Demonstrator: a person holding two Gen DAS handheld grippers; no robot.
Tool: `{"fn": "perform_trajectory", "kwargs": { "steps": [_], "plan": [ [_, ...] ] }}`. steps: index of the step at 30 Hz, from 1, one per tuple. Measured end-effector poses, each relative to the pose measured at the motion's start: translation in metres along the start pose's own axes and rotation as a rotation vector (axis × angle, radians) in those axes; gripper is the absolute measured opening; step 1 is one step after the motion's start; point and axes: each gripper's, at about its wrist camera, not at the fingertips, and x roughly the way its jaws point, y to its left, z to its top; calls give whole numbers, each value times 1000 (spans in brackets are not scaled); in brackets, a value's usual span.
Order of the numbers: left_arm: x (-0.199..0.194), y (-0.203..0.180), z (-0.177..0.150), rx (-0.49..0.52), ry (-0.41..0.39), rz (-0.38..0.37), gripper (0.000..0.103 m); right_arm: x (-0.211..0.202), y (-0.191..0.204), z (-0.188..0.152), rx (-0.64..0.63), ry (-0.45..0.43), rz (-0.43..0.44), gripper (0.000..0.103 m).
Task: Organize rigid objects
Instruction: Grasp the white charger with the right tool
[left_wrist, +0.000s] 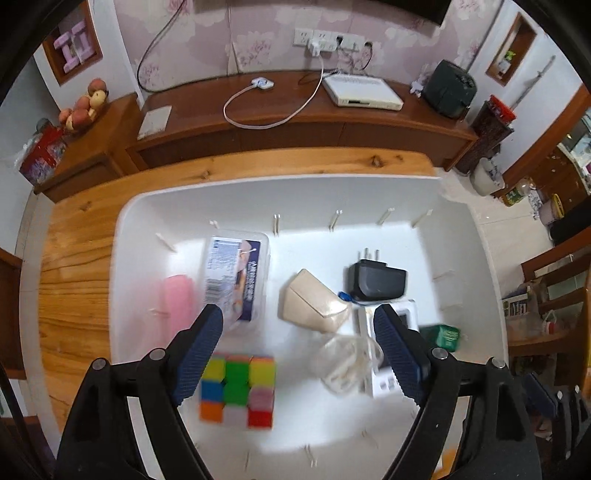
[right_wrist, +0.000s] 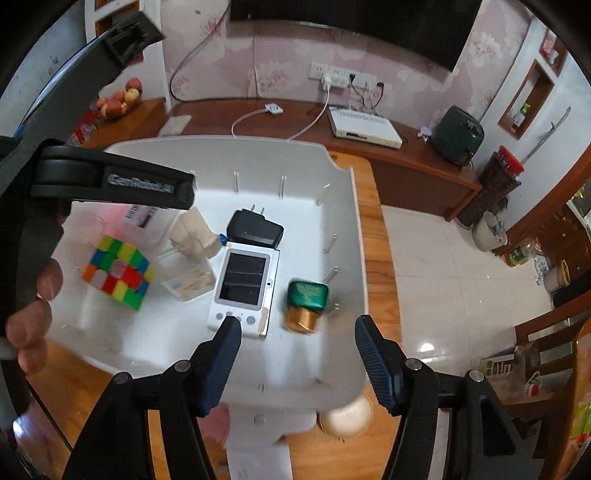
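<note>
A white bin (left_wrist: 480, 258) stands on the wooden bench (left_wrist: 74, 277), and the rigid things lie inside it. On the left of the bin floor there is a pink block (left_wrist: 177, 299), and just beside it a clear box (left_wrist: 236, 273) with a printed label. In front of them lies a colour cube (left_wrist: 238, 389), a little blurred. Near the middle lies a beige piece (left_wrist: 314, 299) with a slanted top, and in front of it a clear tub (left_wrist: 343, 363). To the right of the beige piece a black charger (left_wrist: 376, 282) lies with its pins toward the far wall. Close to it lies a white device (right_wrist: 242, 291) with a dark screen, and further right a green bottle (right_wrist: 306, 304) with a gold cap lies on its side, near the right wall of the bin. The left gripper (left_wrist: 299, 325) hangs above the bin, its fingers wide apart and holding nothing. The right gripper (right_wrist: 297, 328) also hangs above the bin, over the near right part; its fingers are apart and empty, with the bottle just beyond them. A person's hand (right_wrist: 33, 314) shows at the left edge of the right wrist view. A cream ball (right_wrist: 347, 415) lies on the bench outside the bin.
</note>
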Motion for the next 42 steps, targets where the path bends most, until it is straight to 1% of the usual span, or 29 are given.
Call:
{"fn": "perform_trajectory", "kwargs": {
  "steps": [2, 7, 10, 12, 14, 15, 19, 24, 27, 30, 34, 38, 42],
  "plan": [
    [-23, 1, -6, 8, -28, -11, 87, -14, -5, -4, 9, -17, 14, 65],
    [-73, 3, -21, 21, -83, -51, 96, -55, -16, -24, 32, -74, 30, 65],
    [-103, 0, -38, 48, -123, -71, 97, -77, -23, -37, 49, -101, 46, 65],
    [-117, -5, -48, 71, -142, -80, 98, -88, -28, -47, 58, -116, 52, 67],
    [-130, -11, -62, 100, -163, -86, 98, -99, -32, -59, 71, -134, 50, 72],
    [-136, -15, -70, 120, -175, -85, 98, -102, -33, -65, 76, -138, 52, 74],
    [-149, -28, -100, 196, -217, -43, 98, -101, -36, -84, 101, -121, 73, 74],
    [-141, -34, -134, 241, -206, -42, 99, -79, -34, -107, 131, -67, 110, 74],
    [-131, -34, -154, 235, -196, -47, 99, -58, -29, -118, 148, -25, 137, 74],
    [-116, -30, -170, 189, -170, -56, 99, -35, -22, -127, 158, 13, 130, 74],
    [-88, -23, -188, 101, -115, -57, 99, -9, -17, -130, 172, 54, 139, 74],
    [-64, -18, -196, 42, -80, -14, 99, 12, -10, -129, 171, 74, 140, 74],
    [-48, -15, -199, 20, -56, -3, 99, 32, -4, -129, 164, 99, 154, 74]
  ]
}}
